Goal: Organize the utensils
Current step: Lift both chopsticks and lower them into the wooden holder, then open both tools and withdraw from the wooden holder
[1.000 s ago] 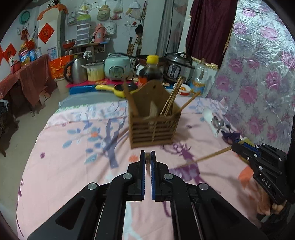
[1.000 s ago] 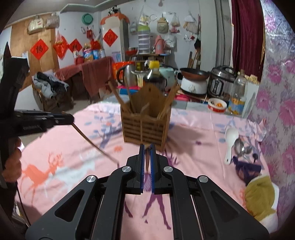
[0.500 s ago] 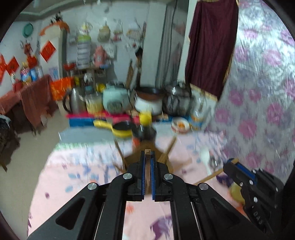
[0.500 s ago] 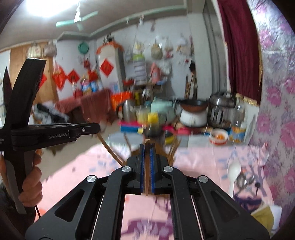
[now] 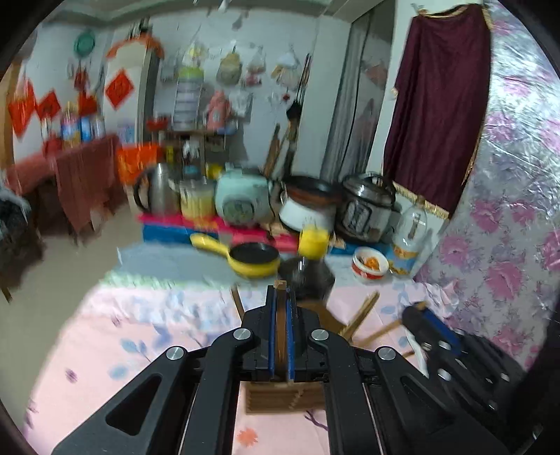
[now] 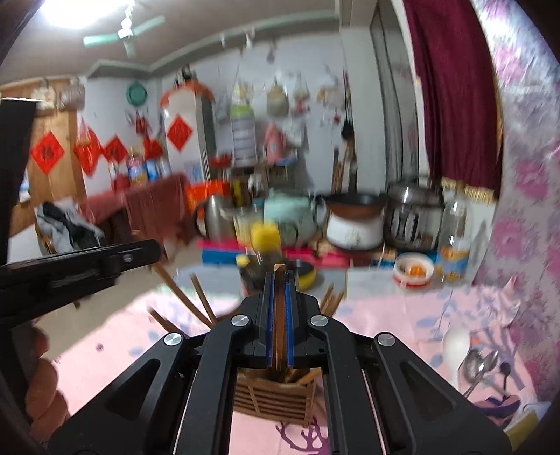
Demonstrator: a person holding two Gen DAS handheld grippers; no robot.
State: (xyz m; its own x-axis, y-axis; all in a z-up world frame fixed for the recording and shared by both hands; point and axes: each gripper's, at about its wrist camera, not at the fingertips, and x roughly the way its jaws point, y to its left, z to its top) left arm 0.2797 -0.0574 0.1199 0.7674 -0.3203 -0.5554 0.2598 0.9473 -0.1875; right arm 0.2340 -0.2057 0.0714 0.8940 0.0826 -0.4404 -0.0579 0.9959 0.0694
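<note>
Walls: pale, hung with bags and utensils; red paper squares [image 6: 47, 151] on the left.
Ceiling: bright lamp [image 6: 75, 10] and a green fan [image 6: 124, 31].
Curtain: dark red drape [image 5: 439, 105] at right, beside a floral pink covering [image 5: 518, 217].
Floor: plain beige [image 5: 52, 276].
Furniture: side table under a red-brown cloth [image 5: 84, 168]; white cabinet [image 6: 185, 133] behind it.
Counter: kettle [image 5: 157, 190], pale green cooker [image 5: 241, 201], pressure cooker [image 5: 367, 210], yellow pan [image 5: 248, 257].
Foreground surface: pink printed tablecloth [image 5: 133, 336].

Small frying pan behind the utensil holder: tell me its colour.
The frying pan is yellow outside, black inside; clearest in the left wrist view.
</note>
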